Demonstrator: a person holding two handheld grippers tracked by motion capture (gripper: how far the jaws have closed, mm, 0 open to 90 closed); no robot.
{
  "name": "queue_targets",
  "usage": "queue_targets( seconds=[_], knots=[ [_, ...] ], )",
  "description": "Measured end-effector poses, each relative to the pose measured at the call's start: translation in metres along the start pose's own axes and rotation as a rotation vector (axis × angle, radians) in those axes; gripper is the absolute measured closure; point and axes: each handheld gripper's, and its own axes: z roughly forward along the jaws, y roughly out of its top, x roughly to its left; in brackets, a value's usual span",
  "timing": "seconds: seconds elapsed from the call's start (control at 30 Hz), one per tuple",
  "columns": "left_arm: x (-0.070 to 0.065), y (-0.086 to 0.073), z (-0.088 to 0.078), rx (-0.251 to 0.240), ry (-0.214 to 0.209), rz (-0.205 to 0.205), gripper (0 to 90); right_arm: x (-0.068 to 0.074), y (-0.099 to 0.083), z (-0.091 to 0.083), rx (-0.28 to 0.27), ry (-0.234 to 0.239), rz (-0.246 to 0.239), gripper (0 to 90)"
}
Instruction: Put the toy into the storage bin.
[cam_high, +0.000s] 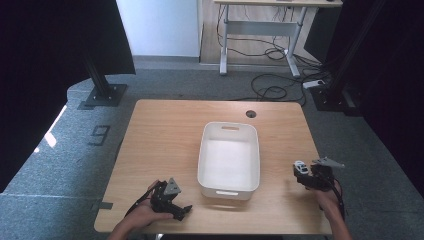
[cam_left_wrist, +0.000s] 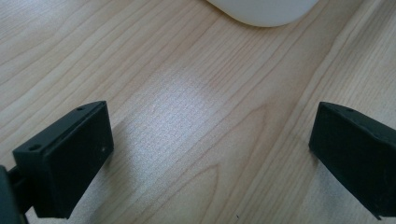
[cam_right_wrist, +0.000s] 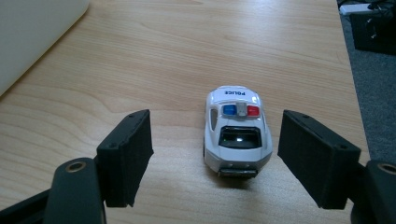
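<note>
A small white toy police car (cam_right_wrist: 237, 132) with a red and blue light bar stands on the wooden table (cam_high: 165, 135), near its right edge (cam_high: 300, 167). My right gripper (cam_right_wrist: 215, 156) is open, and the car's rear end sits between its two black jaws without touching them; in the high view this gripper (cam_high: 306, 175) is just behind the car. My left gripper (cam_left_wrist: 210, 154) is open over bare wood at the front left (cam_high: 177, 210), with nothing between its jaws. A white plastic bin (cam_high: 229, 159) with cut-out handles stands empty in the middle of the table.
The bin's rounded corner (cam_left_wrist: 264, 11) shows just ahead of the left gripper, and its side (cam_right_wrist: 32, 32) lies left of the right gripper. A cable hole (cam_high: 251, 113) is at the table's far edge. Grey floor, black stands and a desk with cables lie beyond.
</note>
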Motion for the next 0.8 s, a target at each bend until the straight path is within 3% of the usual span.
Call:
queue_targets(
  seconds=[0.8],
  knots=[
    [0.0,0.0,0.0,0.0,0.0,0.0,0.0,-0.006,-0.001,0.011,0.032,-0.018,0.026,26.3]
  ],
)
